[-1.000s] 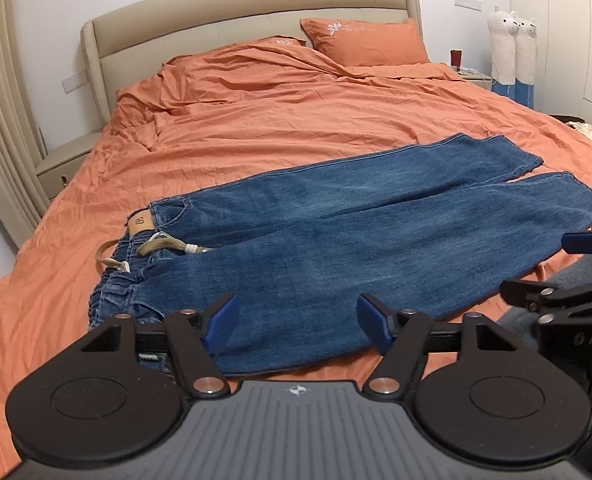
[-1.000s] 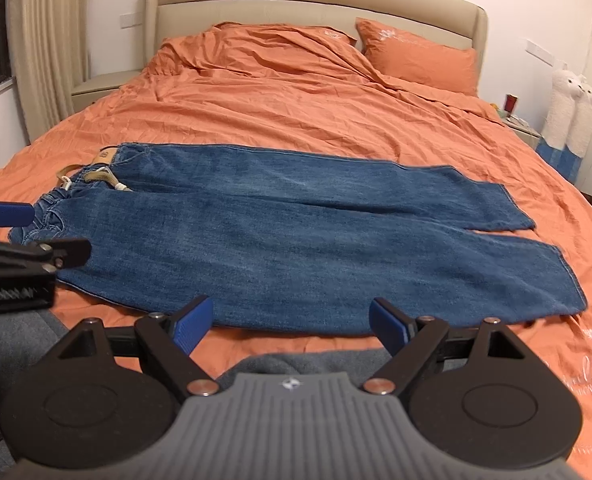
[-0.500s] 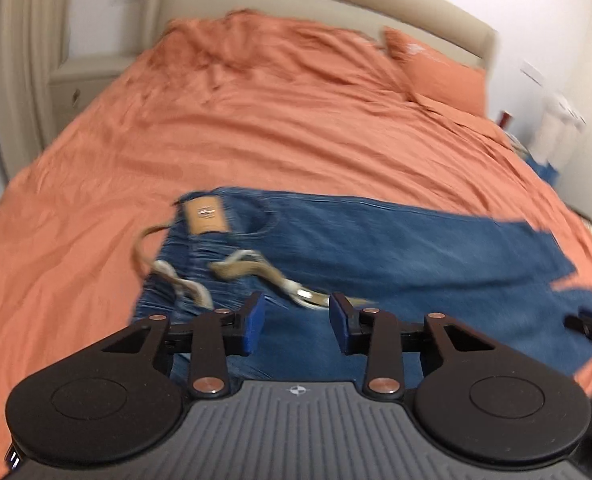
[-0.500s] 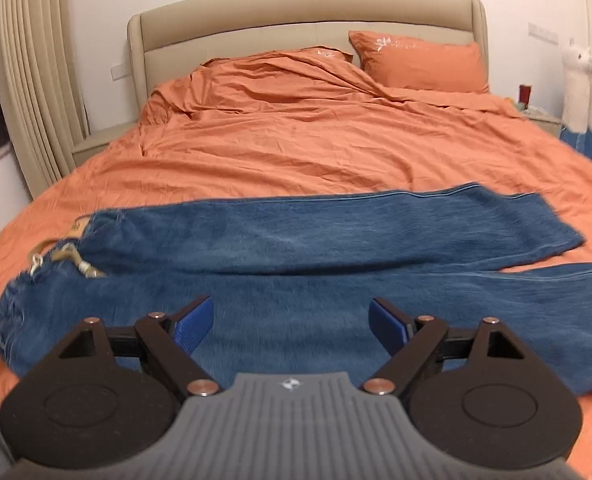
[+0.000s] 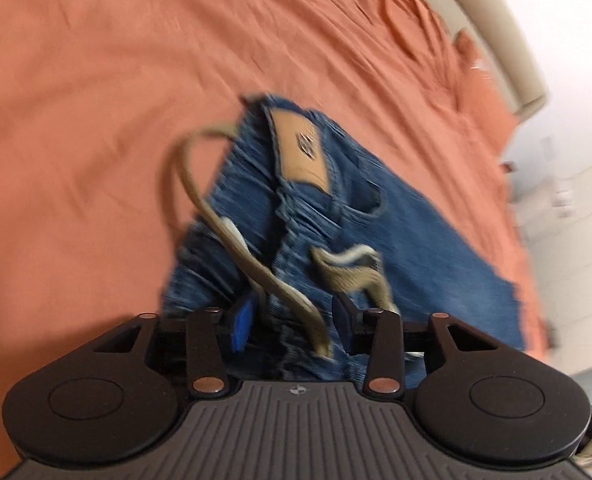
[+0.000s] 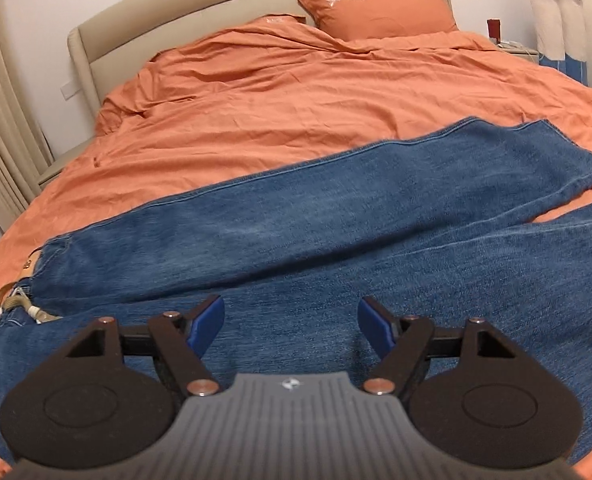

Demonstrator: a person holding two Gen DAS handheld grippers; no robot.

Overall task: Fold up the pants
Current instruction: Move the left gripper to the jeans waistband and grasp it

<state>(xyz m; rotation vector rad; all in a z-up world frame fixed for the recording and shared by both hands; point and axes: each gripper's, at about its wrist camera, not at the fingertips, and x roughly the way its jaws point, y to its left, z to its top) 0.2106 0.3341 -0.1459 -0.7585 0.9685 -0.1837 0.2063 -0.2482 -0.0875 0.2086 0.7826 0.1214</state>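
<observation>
The jeans point(image 6: 336, 240) lay flat across the orange bed point(image 6: 296, 92), waistband at the left, legs running right. The left hand-held gripper point(image 5: 291, 328) hung over the waistband point(image 5: 255, 240), its jaws opening, the tan drawstring point(image 5: 263, 276) passing between them ungripped. A good pinch there would likely take denim, not cord. The right hand-held gripper point(image 6: 289, 320) hovered above the near leg point(image 6: 456, 280), jaws closing on nothing; it should probably reach that leg's near edge to lift both layers evenly.

Your left gripper point(image 5: 291, 322) tilted downward, its jaws part-open and widening; your right gripper point(image 6: 291, 322) angled down too, its wide jaws narrowing.
</observation>
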